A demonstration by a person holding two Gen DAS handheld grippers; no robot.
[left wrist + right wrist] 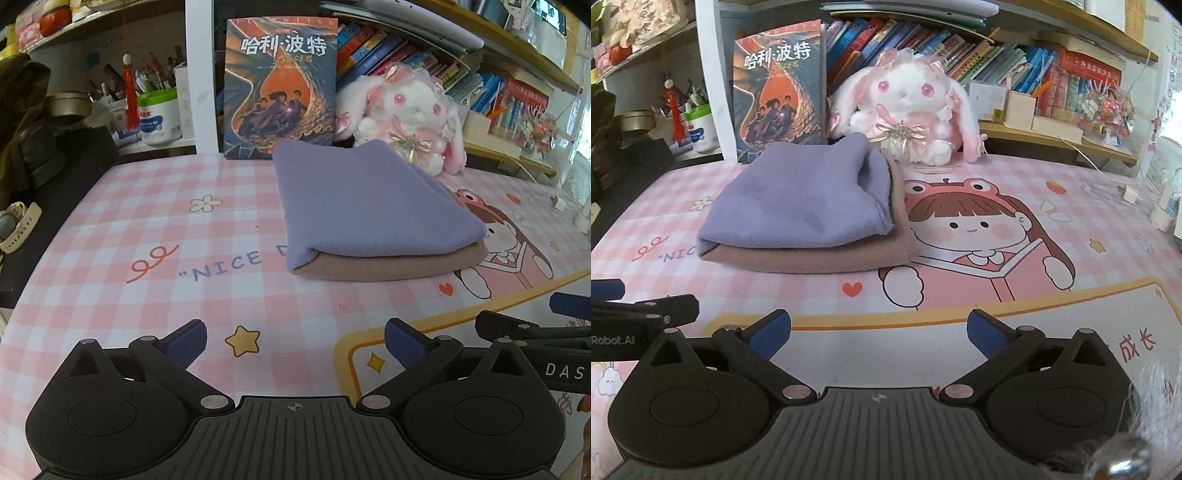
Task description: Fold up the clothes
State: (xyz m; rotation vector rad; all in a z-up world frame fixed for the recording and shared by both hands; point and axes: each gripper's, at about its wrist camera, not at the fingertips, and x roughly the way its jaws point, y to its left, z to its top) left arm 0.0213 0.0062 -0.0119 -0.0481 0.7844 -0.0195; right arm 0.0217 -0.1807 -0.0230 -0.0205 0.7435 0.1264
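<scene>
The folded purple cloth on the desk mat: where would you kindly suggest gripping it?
Probably take the folded purple cloth at its near rounded fold, coming low from the front. There both layers, purple over mauve, join in one thick edge; the right side's edges lie loose and staggered.

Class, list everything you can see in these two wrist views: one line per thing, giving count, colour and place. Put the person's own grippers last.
folded cloth: one, lilac outside with a mauve-brown layer under it, lying on the mat ahead of both grippers.
desk mat: one, pink and white check with a cartoon girl, covering the desk.
book: one, orange and blue cover, standing upright behind the cloth.
plush rabbit: one, white and pink, sitting behind the cloth, right of the book.
shelf books: many, mixed colours, on the shelf behind the rabbit.
white tub: one, white with green lid, far left beside pens.
left gripper: one, black with blue pads, open, empty, over the mat.
right gripper: one, black with blue pads, open, empty, over the mat.
</scene>
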